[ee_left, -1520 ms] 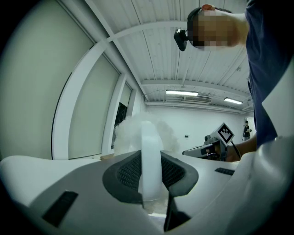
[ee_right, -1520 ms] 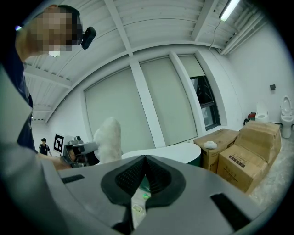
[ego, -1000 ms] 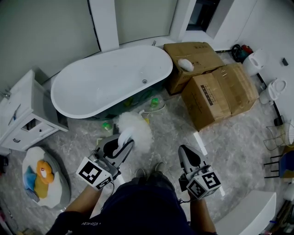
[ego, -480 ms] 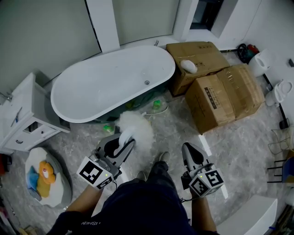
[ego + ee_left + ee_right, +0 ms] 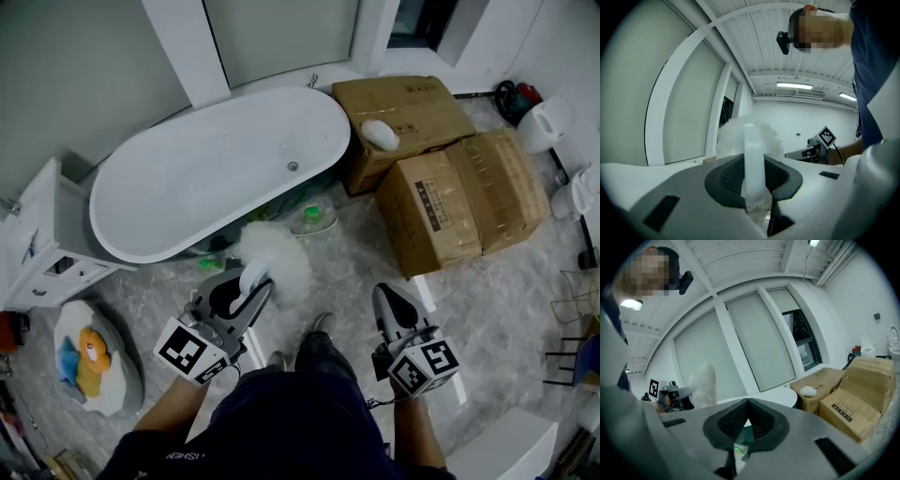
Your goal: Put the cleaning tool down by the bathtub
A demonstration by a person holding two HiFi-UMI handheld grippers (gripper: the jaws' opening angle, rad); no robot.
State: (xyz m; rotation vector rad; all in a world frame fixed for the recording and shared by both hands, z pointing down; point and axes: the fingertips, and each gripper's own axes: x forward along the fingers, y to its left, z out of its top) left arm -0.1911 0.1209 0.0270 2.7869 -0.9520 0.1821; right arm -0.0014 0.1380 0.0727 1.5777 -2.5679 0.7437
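The cleaning tool is a fluffy white duster head (image 5: 273,257) on a white plastic handle (image 5: 753,159). My left gripper (image 5: 246,292) is shut on that handle, holding the duster upright over the marble floor just in front of the white oval bathtub (image 5: 141,202). In the left gripper view the fluffy head (image 5: 736,133) rises behind the dark pads (image 5: 729,176). My right gripper (image 5: 392,302) hangs to the right of the person's legs, shut with nothing in it; its pads (image 5: 761,420) meet.
Two cardboard boxes (image 5: 403,108) (image 5: 464,202) stand right of the tub, one bearing a white object (image 5: 380,134). Green bottles (image 5: 313,216) lie by the tub's foot. A white cabinet (image 5: 37,258) and a round white seat with an orange toy (image 5: 89,361) are at left.
The head view has swung slightly, so the tub and boxes sit a little differently in frame. Both grippers keep their pose, and the duster stays in the left one.
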